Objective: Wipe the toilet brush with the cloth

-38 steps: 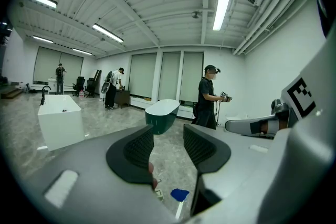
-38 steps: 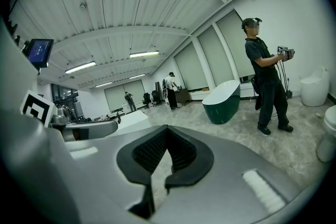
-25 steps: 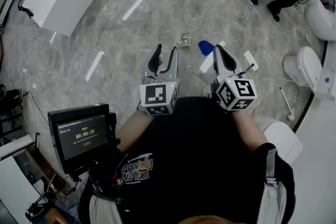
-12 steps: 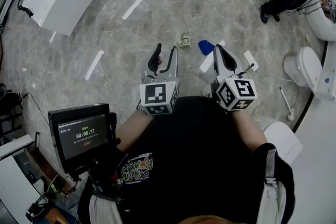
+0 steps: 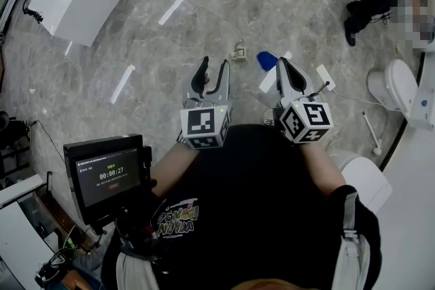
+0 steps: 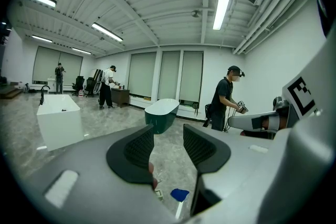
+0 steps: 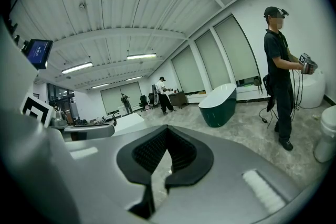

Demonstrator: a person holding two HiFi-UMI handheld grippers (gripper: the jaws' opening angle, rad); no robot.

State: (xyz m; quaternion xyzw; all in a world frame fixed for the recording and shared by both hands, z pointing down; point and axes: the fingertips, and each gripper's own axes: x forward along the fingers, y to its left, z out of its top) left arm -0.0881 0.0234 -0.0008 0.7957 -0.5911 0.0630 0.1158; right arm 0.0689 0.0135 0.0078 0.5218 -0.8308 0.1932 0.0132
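Both tools are held level at chest height in front of the person's dark shirt, each with its marker cube facing the head camera. The left gripper (image 6: 167, 139) has its black ribbed jaws spread apart with nothing between them; only floor shows through the gap. The right gripper (image 7: 167, 149) has its jaws pressed together and grips nothing. The toilet brush (image 5: 266, 61), with a blue head and a straight white handle, lies flat on the grey marble floor (image 5: 170, 78). It is ahead of the two tools and nearer the right one, and neither touches it. A small pale object (image 5: 238, 51) sits just beside the brush on its left (too small to identify). Elsewhere, a white rectangular bathtub (image 5: 78, 0) stands at the far left, and a dark green oval bathtub (image 6: 161, 113) stands across the room by the windows. A white toilet (image 5: 394, 88) is at the right edge. A small black monitor (image 5: 109, 176) showing a timer is mounted at the person's left side. A standing person in dark clothes (image 7: 278, 71) holds equipment at the far right.
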